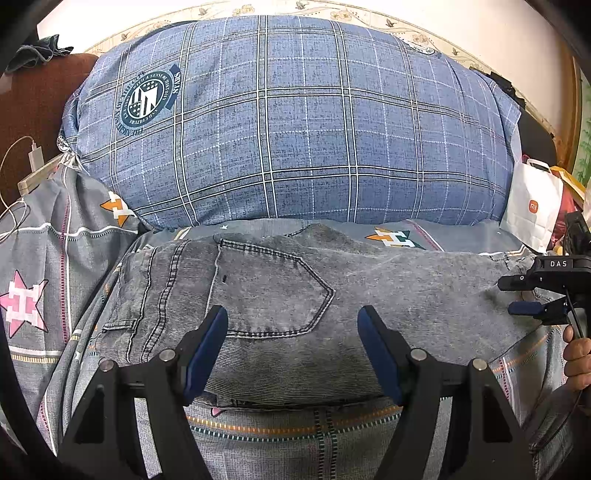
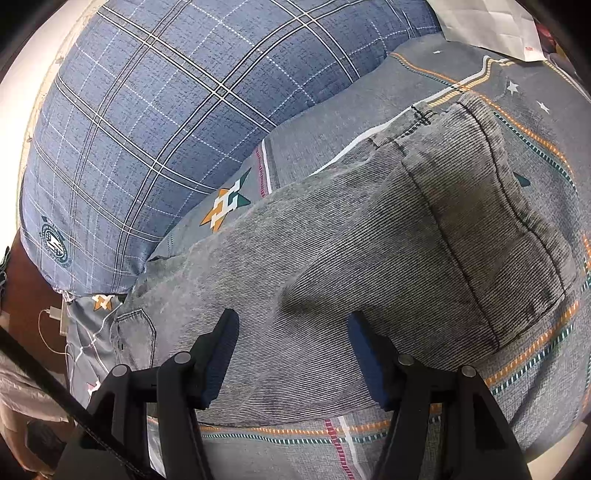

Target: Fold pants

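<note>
Blue plaid pillow (image 1: 295,122), landmark, bearing a round crest (image 1: 146,99) near its left end. Below and in front of it: grey bedsheet (image 1: 55,229) printed with stars. Left of the pillow: brown headboard (image 1: 33,103), dark cloth (image 1: 40,51) on top, white charger (image 1: 36,153) with cable below. Right of the pillow: white paper bag (image 1: 532,206). Behind it: floral-bordered wall (image 1: 480,26).

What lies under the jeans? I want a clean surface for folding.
The jeans lie on a grey patterned bedsheet, in front of a blue checked pillow. The sheet directly beneath them is covered.
</note>
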